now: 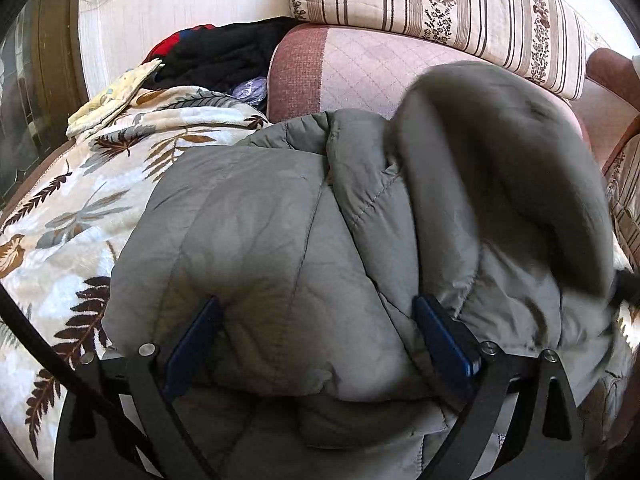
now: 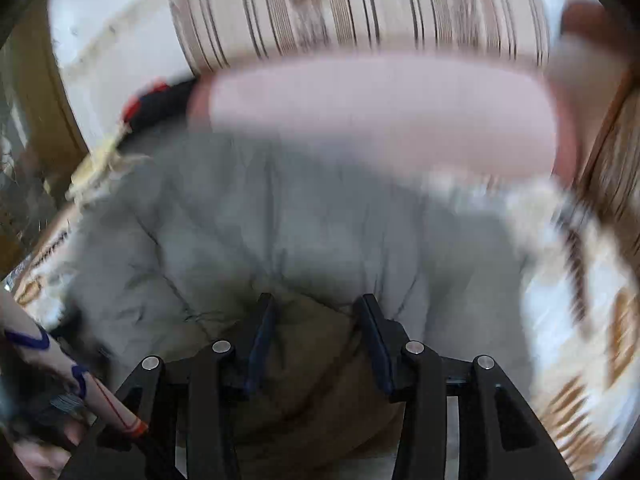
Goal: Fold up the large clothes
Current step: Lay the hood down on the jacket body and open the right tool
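A grey quilted puffer jacket (image 1: 280, 220) lies bunched on a leaf-print blanket (image 1: 80, 208). My left gripper (image 1: 320, 338) rests low on it with its jaws spread wide, and a thick bulge of the jacket sits between its blue fingers (image 1: 440, 336). At the right, a grey flap of the jacket (image 1: 500, 160) stands raised and blurred. The right wrist view is smeared. In it my right gripper (image 2: 316, 340) is partly open just above the jacket (image 2: 300, 220). A darker olive fold lies under the gap, and its pads do not press on it.
A pink quilted cushion (image 1: 360, 68) and a striped floral cushion (image 1: 440, 4) stand behind the jacket. Dark and red clothes (image 1: 224, 56) and a pale yellow cloth (image 1: 112, 96) lie at the back left. A person's hand (image 2: 32, 452) shows at the lower left.
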`<state>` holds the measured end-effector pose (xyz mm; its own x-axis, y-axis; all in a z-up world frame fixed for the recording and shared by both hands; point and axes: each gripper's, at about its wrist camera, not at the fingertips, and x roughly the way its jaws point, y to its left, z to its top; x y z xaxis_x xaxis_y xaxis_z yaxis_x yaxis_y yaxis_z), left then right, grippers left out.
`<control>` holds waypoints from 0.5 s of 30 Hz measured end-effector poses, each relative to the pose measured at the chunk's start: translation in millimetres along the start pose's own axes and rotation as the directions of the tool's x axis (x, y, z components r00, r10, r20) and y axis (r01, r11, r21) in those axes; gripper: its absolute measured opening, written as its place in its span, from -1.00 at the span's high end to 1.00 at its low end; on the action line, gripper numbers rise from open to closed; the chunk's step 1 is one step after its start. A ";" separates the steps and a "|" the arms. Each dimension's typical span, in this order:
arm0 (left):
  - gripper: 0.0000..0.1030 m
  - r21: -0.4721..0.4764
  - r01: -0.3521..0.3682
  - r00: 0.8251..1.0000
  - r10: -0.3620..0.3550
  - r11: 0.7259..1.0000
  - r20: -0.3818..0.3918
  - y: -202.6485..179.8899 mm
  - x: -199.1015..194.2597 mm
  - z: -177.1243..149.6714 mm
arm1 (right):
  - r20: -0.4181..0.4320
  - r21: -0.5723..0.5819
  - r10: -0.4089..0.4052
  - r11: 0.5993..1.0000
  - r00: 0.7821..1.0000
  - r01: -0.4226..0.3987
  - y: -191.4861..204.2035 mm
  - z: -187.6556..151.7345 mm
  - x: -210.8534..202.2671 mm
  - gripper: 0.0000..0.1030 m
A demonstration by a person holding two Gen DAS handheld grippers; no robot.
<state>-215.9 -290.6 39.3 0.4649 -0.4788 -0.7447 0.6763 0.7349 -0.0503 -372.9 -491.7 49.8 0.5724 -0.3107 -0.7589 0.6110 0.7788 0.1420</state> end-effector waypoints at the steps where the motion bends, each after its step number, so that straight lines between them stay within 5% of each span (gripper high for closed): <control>1: -0.91 0.005 -0.004 1.000 0.004 1.000 0.000 -1.7 0.9 -0.2 | -0.014 -0.024 0.000 1.000 1.000 -0.001 -1.4 -12.2 14.2 0.07; 3: -0.91 0.010 -0.009 1.000 0.009 1.000 0.000 -2.8 1.7 -0.1 | 0.049 -0.079 -0.038 0.996 0.998 0.041 10.1 -21.8 18.4 0.08; 9: -0.90 -0.022 0.012 1.000 -0.012 1.000 0.020 2.5 -7.6 3.6 | 0.067 -0.123 -0.075 0.989 0.995 0.083 15.1 -20.8 19.3 0.08; 15: -0.90 -0.032 0.064 0.983 -0.057 0.997 0.172 1.2 -44.8 12.9 | 0.095 -0.142 -0.052 0.988 0.994 0.065 18.2 -26.7 -19.0 0.08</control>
<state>-228.6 -274.5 81.1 0.5168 -0.5956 -0.6149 0.6858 0.7180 -0.1191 -387.2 -457.1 49.8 0.5892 -0.4007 -0.7016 0.5627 0.8267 0.0005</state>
